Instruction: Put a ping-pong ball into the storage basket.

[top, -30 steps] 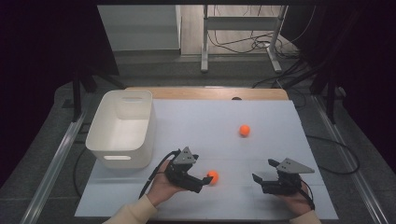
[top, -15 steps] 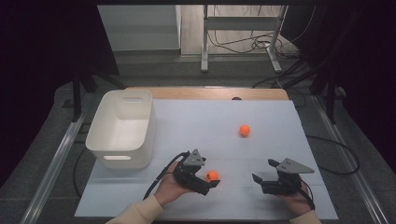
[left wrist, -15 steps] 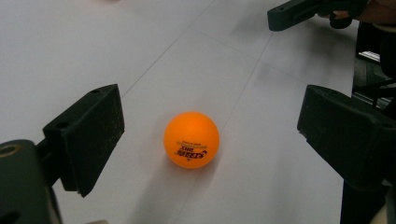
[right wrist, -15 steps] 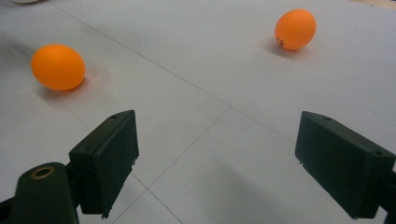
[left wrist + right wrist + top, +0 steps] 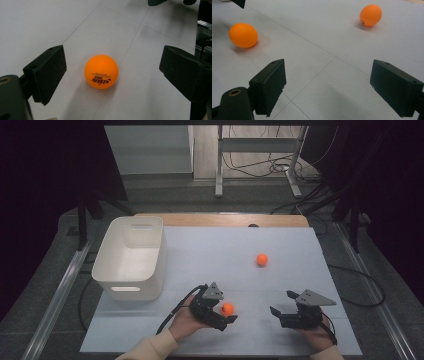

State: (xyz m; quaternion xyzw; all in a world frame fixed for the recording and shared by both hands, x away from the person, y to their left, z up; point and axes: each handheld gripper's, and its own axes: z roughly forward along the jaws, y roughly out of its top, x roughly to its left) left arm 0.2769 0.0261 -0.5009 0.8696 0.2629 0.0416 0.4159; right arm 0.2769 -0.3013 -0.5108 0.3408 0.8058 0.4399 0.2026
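Note:
An orange ball (image 5: 227,308) lies on the white table sheet (image 5: 210,255) near its front edge. My left gripper (image 5: 226,311) is open with a jaw on each side of this ball; in the left gripper view the ball (image 5: 101,71) sits between the jaws of the gripper (image 5: 112,65) with clear gaps on both sides. A second orange ball (image 5: 262,259) rests farther back on the right. My right gripper (image 5: 282,302) is open and empty at the front right. In the right gripper view the gripper (image 5: 328,77) faces both the near ball (image 5: 243,35) and the far ball (image 5: 370,15).
A white plastic bin (image 5: 150,285) stands on the table's left side, with nothing visible inside it. Beyond the sheet runs a wooden table edge (image 5: 220,220). Cables and table legs lie on the dark floor behind.
My left gripper has slid to the right, so its open jaws now straddle the near ball. The ball and the right gripper have stayed put.

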